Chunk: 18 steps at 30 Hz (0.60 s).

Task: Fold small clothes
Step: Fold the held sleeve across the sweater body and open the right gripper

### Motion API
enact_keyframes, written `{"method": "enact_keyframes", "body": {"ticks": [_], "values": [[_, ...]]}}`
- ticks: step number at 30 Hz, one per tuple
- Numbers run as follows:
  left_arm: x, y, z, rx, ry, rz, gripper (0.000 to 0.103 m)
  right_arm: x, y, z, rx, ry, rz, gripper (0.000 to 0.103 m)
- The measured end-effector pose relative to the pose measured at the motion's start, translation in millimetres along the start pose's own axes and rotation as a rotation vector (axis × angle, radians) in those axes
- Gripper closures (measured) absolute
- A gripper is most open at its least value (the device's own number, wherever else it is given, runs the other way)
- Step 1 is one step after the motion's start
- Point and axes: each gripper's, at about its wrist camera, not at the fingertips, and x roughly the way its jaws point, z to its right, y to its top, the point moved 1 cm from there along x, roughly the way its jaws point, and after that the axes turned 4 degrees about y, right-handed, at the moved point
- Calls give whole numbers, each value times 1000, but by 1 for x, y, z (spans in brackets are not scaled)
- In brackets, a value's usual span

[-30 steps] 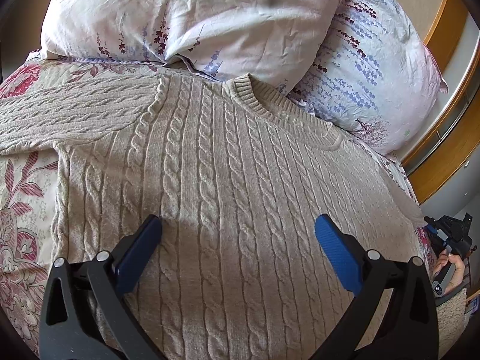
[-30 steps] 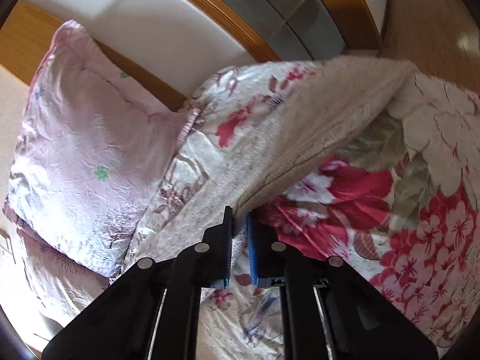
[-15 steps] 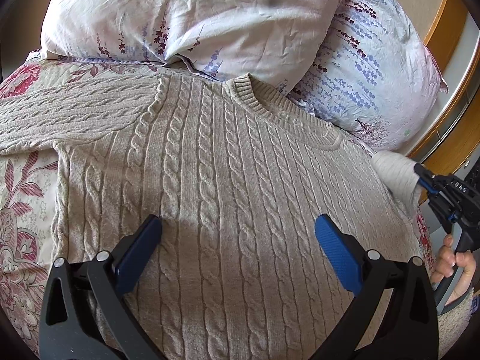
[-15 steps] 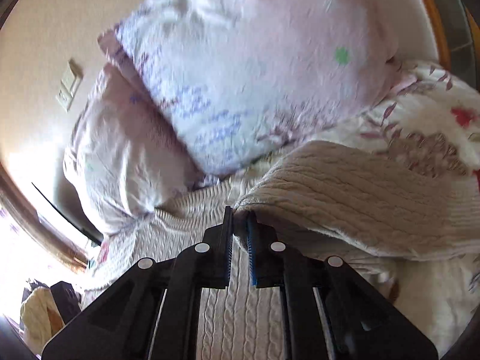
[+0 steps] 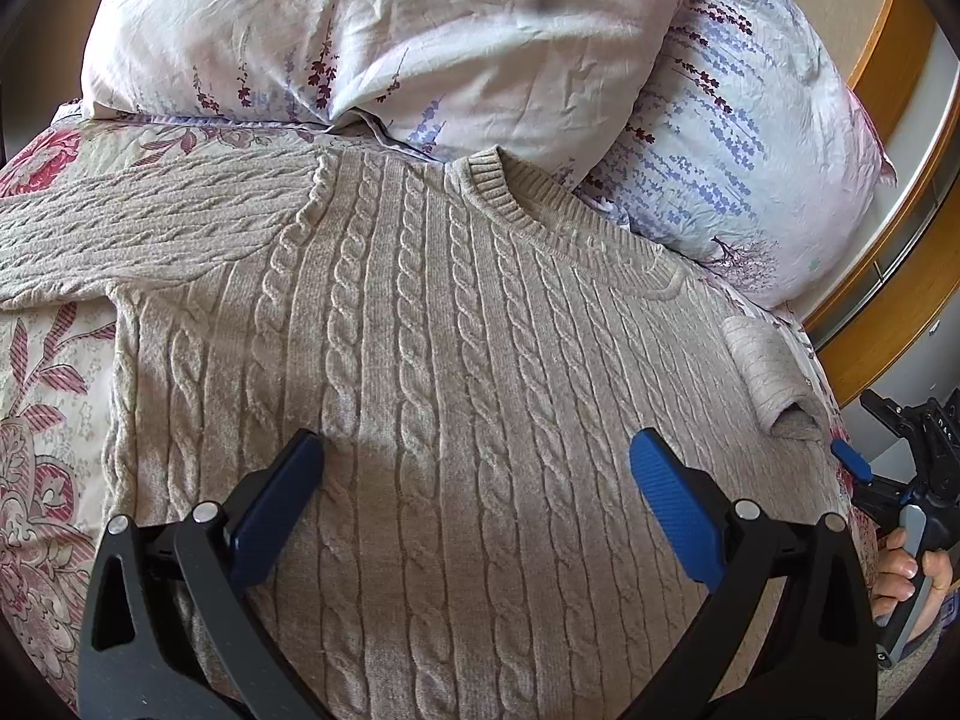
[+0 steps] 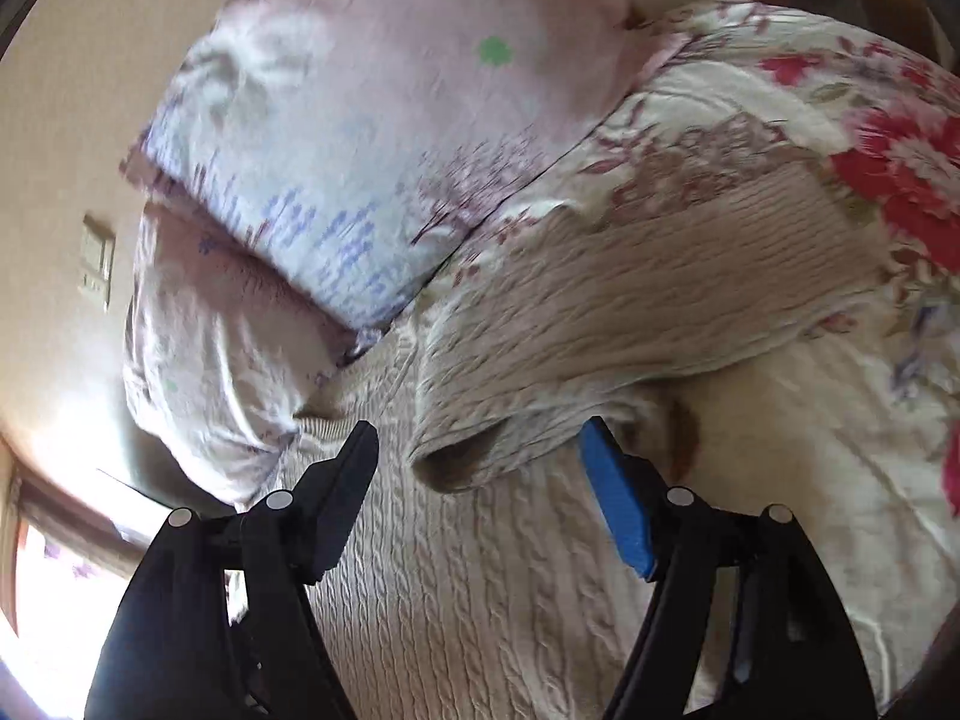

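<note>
over the sweater (image 6: 510, 570), fingers (image 6: 612, 498) now opening

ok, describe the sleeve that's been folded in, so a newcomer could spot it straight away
On the floral bed, find the beige cable-knit sweater below the pillows. Its folded sleeve lies across the chest on the side by the headboard. Unlike the other sleeve, stretched flat outward, its open cuff faces inward.

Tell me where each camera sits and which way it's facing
Left wrist: on the left gripper, angled down at the sweater chest, pillows beyond; its open fingers and a hand show.
Right wrist: on the right gripper, facing the folded-in sleeve; its opening fingers show, cuff between them unpressed.
Shared: sweater, sleeve, pillows.
</note>
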Motion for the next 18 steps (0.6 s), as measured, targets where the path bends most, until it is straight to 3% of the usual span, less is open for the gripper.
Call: {"method": "enact_keyframes", "body": {"ticks": [3, 6, 12, 18], "values": [[0, 1, 1, 0, 0, 0, 2, -17, 14, 39, 155, -65, 60, 40], [-1, 1, 0, -4, -5, 1, 2, -18, 19, 69, 293, -77, 75, 45], [-2, 1, -1, -10, -11, 3, 2, -12, 25, 78, 358, -108, 141, 50], [-5, 1, -3, -26, -30, 9, 2, -11, 34, 88, 403, -207, 231, 80]]}}
